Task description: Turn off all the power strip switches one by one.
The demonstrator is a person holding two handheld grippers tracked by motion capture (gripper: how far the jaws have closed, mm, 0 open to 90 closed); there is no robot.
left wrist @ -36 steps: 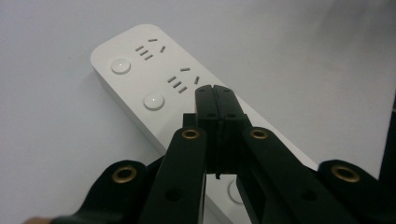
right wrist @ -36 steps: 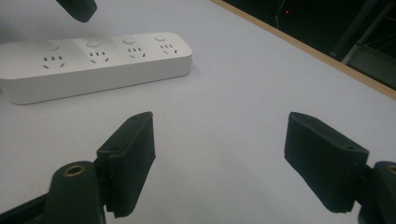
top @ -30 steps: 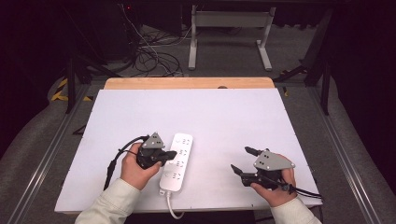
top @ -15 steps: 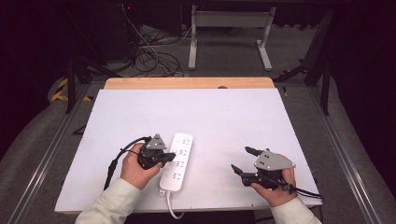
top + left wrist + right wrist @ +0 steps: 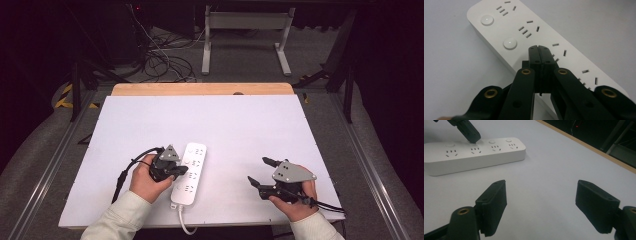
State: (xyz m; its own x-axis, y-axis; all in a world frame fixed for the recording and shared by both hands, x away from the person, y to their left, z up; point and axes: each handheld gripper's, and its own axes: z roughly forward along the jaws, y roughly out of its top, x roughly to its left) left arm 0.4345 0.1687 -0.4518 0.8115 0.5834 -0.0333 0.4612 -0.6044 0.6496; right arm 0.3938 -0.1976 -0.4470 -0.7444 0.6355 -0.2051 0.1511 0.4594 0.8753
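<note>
Closed left gripper (image 5: 541,53) presses strip (image 5: 190,172) at six o'clock, likely toggling a switch; right gripper (image 5: 260,172) wide open, empty.

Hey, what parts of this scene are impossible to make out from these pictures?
- Left gripper view: the shut left hand-held gripper covers the power strip's third button; contact unclear.
- High view: the strip's cord is cut off by the bottom edge.
- Right gripper view: the strip's near end is cut off left.
</note>
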